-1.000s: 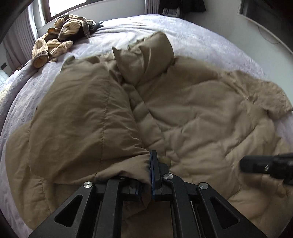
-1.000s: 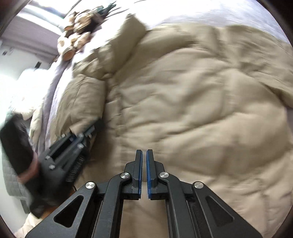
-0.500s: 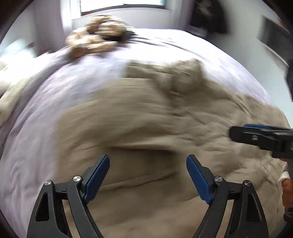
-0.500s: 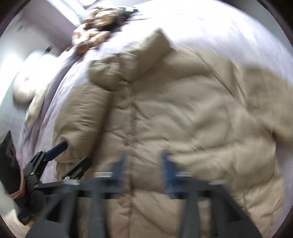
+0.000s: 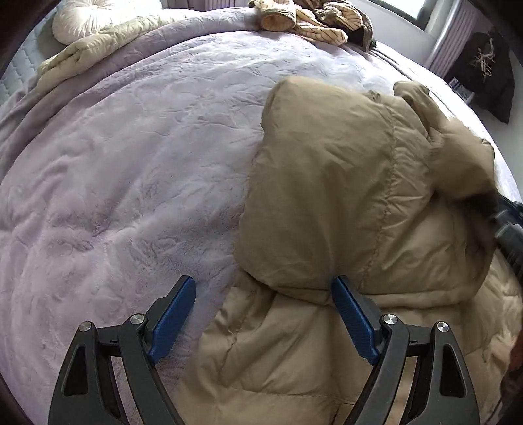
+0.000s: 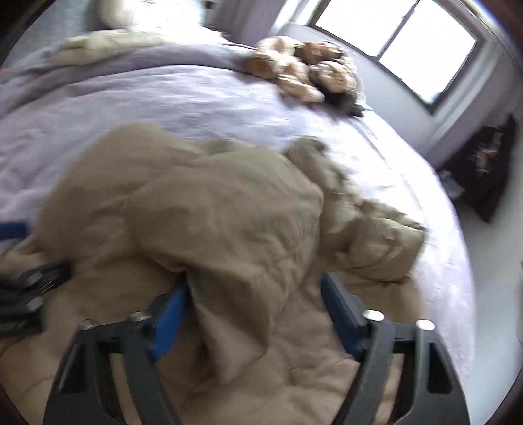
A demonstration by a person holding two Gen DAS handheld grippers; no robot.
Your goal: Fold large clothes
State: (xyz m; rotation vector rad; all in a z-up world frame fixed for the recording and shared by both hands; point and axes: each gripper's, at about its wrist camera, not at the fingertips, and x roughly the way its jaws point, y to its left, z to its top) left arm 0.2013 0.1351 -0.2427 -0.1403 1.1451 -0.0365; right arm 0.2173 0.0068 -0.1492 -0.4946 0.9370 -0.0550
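Note:
A tan puffer jacket (image 5: 343, 183) lies on the lilac bed cover (image 5: 130, 163), with one side folded over onto its body. My left gripper (image 5: 263, 284) hangs open above the jacket's left edge, its right pad (image 5: 351, 314) against the edge of the folded part, nothing held. In the right wrist view the jacket (image 6: 228, 209) is blurred. My right gripper (image 6: 255, 281) has its jaws closing, with a raised fold of jacket fabric between them and the pads still apart. Each gripper shows at the edge of the other's view: right gripper (image 5: 510, 229), left gripper (image 6: 26, 287).
A pile of striped beige clothes (image 5: 310, 19) sits at the far side of the bed, near the window (image 6: 392, 42). A round cream pillow (image 5: 81, 19) and a cream blanket (image 5: 81, 55) lie at the far left. A dark bag (image 6: 487, 163) stands on the floor.
Both grippers, shut a second ago with the left on the jacket's edge, have let go and opened. Both hands swung sideways and rolled. The jacket's side now lies folded over.

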